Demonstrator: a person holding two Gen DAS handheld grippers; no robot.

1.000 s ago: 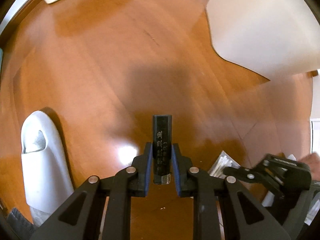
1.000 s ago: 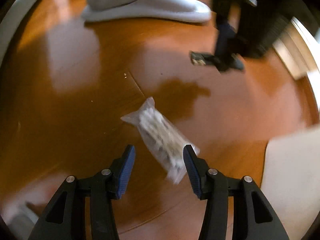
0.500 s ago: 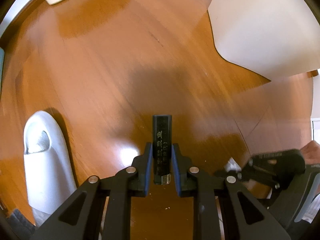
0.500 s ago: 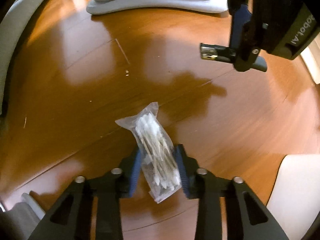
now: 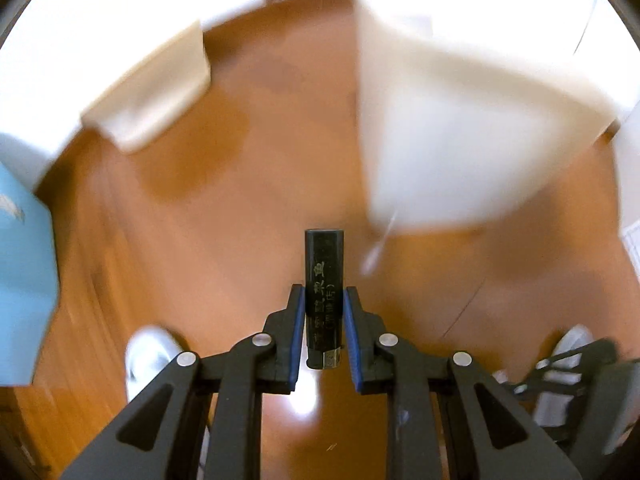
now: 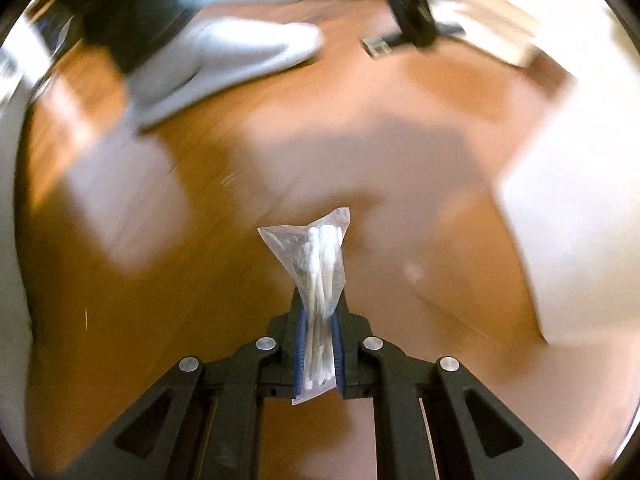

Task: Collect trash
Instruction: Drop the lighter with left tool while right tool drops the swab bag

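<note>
**Both claws loaded above the wooden floor**

The wooden floor (image 5: 248, 216) fills both views, orange-brown and smeared by motion blur, with pale patches of reflected light. A large white sheet-like shape (image 5: 452, 148) covers the upper right of the left wrist view and shows again at the right edge of the right wrist view; what it is cannot be told. A light blue surface (image 5: 24, 280) sits at the left edge of the left wrist view. A white slipper (image 6: 224, 64) lies on the floor at the upper left of the right wrist view, with a dark trouser leg above it.

The left claw (image 5: 324, 320) is closed narrowly on a black lighter (image 5: 324, 280), held upright between the blue pads with its metal end toward the camera and printed characters along its side. The right claw (image 6: 320, 344) is pinched tight on a clear plastic bag of cotton swabs (image 6: 320, 264), which sticks out forward past the fingertips, lifted off the floor
</note>
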